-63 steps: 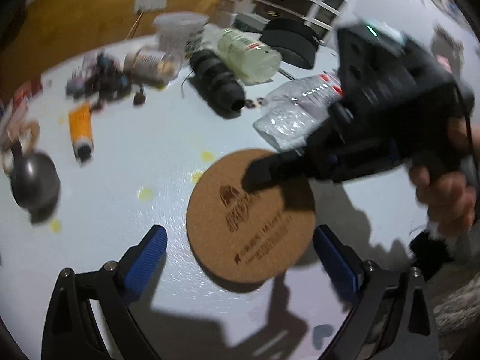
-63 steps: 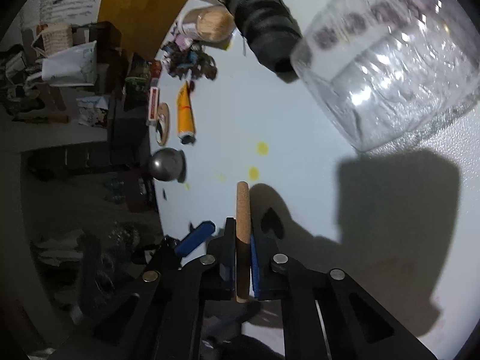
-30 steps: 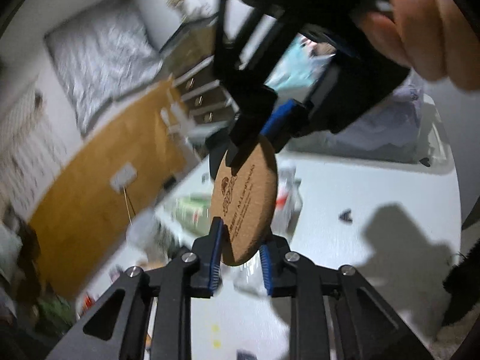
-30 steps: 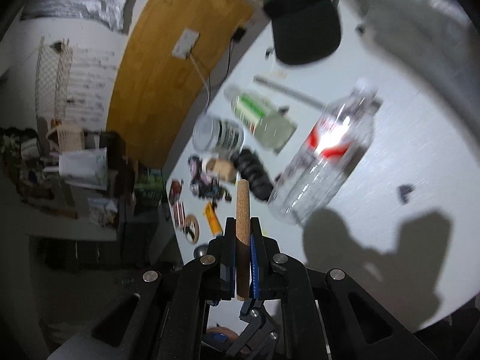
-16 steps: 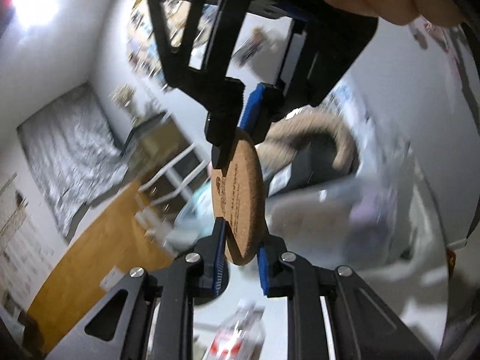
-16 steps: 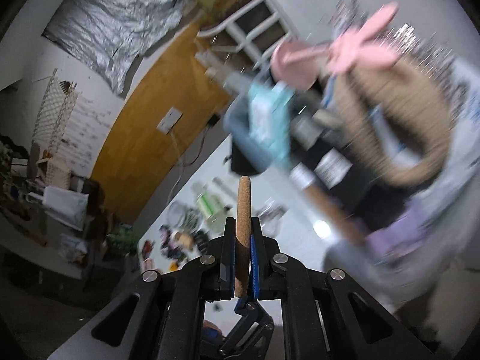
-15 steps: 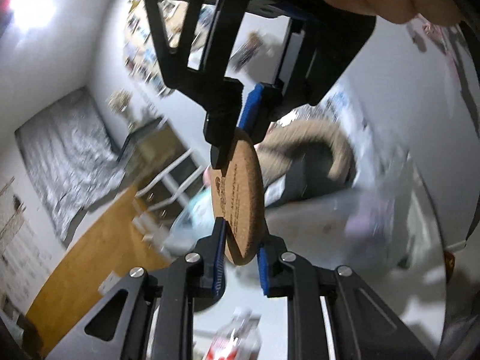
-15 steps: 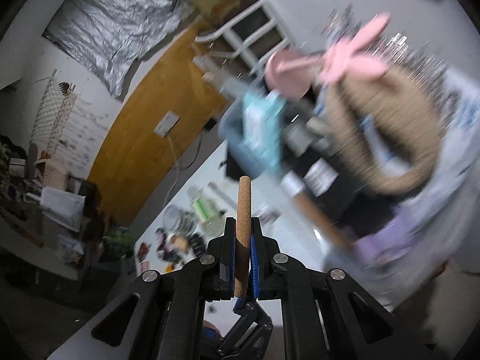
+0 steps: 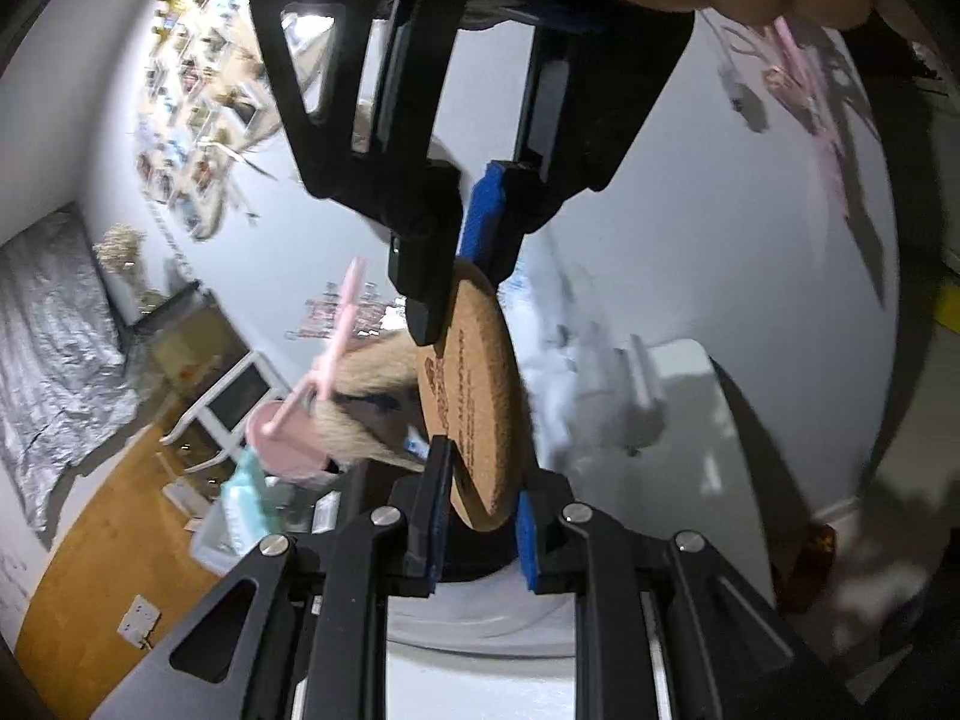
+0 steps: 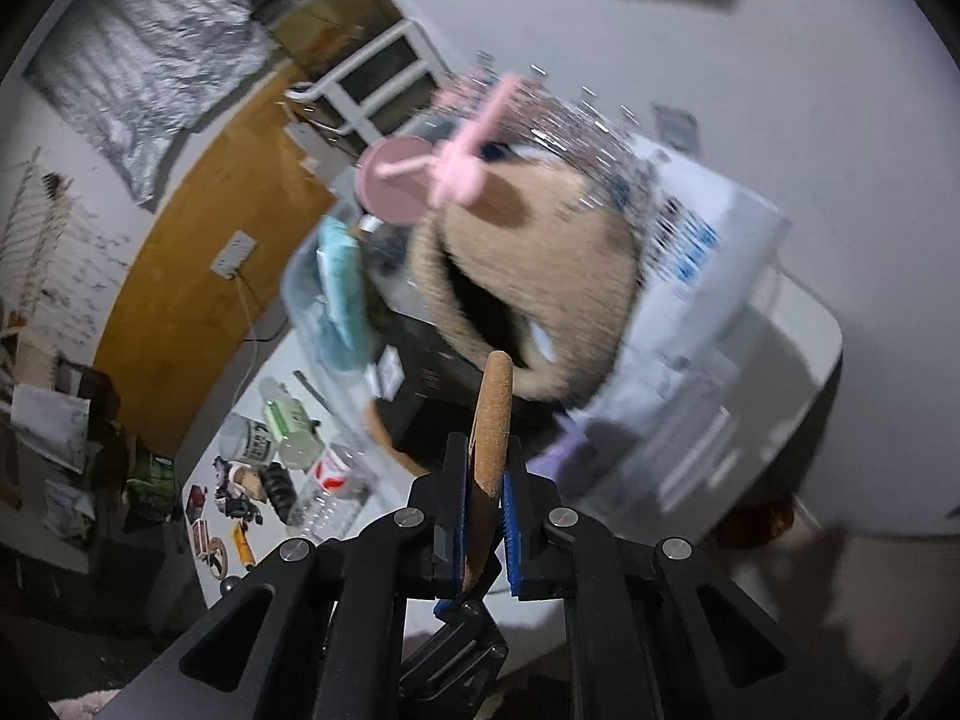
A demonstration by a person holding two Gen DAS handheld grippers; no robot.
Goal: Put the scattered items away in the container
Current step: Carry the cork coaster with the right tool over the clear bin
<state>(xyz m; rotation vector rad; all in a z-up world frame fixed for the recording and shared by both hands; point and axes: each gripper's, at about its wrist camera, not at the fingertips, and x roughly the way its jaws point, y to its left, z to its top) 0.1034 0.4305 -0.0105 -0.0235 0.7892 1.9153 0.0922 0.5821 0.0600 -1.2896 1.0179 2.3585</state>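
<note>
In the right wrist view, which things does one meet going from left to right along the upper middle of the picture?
Wall socket → teal item → pink round piece → beige fuzzy item → pale container wall with blue print.

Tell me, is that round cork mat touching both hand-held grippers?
Touching. The left wrist view shows the cork mat pinched by the left hand-held gripper below and by the right hand-held gripper above.

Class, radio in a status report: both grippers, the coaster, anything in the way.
Left gripper and right gripper: both appear to pinch the cork coaster, held on edge. Clear container ahead, already heaped. Beige fuzzy item crowds the opening.
</note>
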